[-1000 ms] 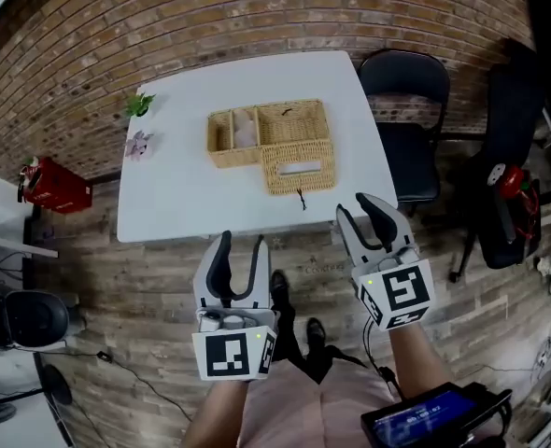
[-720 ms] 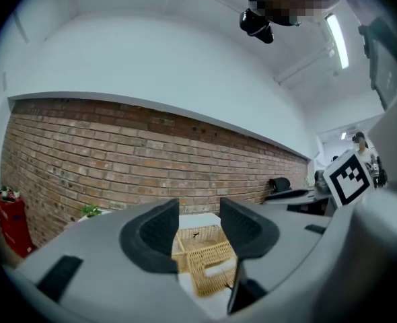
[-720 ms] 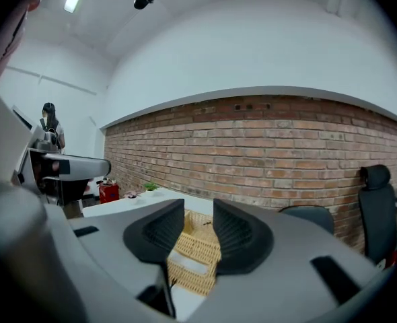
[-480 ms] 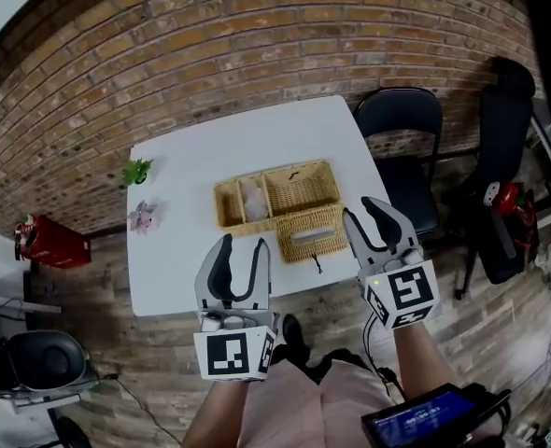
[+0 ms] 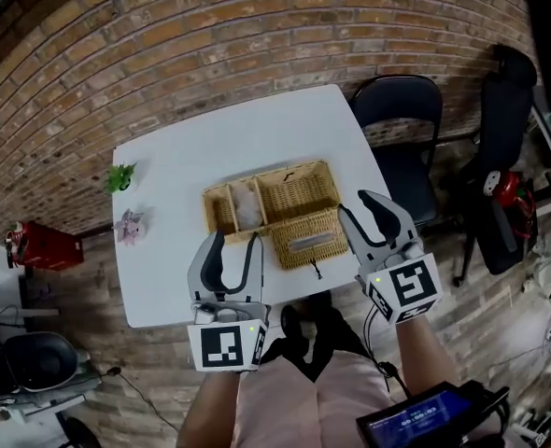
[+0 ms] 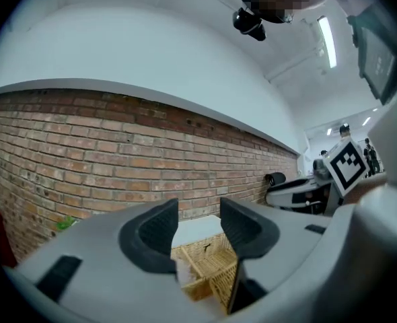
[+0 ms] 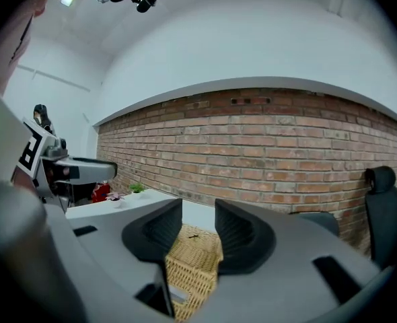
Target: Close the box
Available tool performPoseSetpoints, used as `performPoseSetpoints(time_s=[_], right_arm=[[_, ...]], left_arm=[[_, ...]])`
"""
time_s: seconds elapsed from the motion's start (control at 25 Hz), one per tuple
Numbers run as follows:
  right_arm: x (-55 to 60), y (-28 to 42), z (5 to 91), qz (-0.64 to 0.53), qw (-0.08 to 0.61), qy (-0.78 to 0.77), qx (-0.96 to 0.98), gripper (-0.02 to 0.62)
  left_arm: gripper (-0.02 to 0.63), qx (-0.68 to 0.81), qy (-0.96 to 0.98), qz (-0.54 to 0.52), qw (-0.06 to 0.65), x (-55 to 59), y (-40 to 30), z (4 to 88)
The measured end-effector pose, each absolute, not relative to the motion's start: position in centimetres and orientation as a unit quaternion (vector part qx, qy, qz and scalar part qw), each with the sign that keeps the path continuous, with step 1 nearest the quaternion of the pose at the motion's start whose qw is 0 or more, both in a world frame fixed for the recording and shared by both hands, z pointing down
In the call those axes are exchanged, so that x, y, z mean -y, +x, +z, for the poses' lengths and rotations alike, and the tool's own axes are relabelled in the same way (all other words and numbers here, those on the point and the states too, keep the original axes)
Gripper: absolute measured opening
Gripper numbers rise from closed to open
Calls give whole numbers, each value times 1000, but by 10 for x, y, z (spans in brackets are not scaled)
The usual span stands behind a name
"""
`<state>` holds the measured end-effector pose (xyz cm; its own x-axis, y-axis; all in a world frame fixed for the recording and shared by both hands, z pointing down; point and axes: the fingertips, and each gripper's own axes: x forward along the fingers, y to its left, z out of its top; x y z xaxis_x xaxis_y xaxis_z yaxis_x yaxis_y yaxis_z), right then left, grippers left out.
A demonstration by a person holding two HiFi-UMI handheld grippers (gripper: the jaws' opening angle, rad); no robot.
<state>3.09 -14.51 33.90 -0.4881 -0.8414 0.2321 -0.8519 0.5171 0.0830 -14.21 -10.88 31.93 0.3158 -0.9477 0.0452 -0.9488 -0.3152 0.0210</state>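
Now the woven box stands on the white table, in the half of the table nearer to the person and a little to the right. It is not closed: its compartments are open to the top, and one of the left compartments holds something pale that cannot be told. The lid, which has a narrow slot, lies folded out at the near right side of the box.

Both grippers hover at the near edge of the table, apart from the box. The left gripper is released, its jaws stand wide with only air between them. The right gripper is just beside the lid's right edge in the head view; its jaws are opening and nothing is between them.

A small green plant and a pink flower stand at the left edge of the table. A black chair is at the right of the table, before the brick wall.
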Motion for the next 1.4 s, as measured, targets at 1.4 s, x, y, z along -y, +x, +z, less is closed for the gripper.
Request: performPoseSetpoints(time_s=[1.4], right_arm=[[102, 59, 528, 229, 187, 363, 884, 144]], left_arm=[[213, 522, 829, 110, 170, 90, -77, 496]])
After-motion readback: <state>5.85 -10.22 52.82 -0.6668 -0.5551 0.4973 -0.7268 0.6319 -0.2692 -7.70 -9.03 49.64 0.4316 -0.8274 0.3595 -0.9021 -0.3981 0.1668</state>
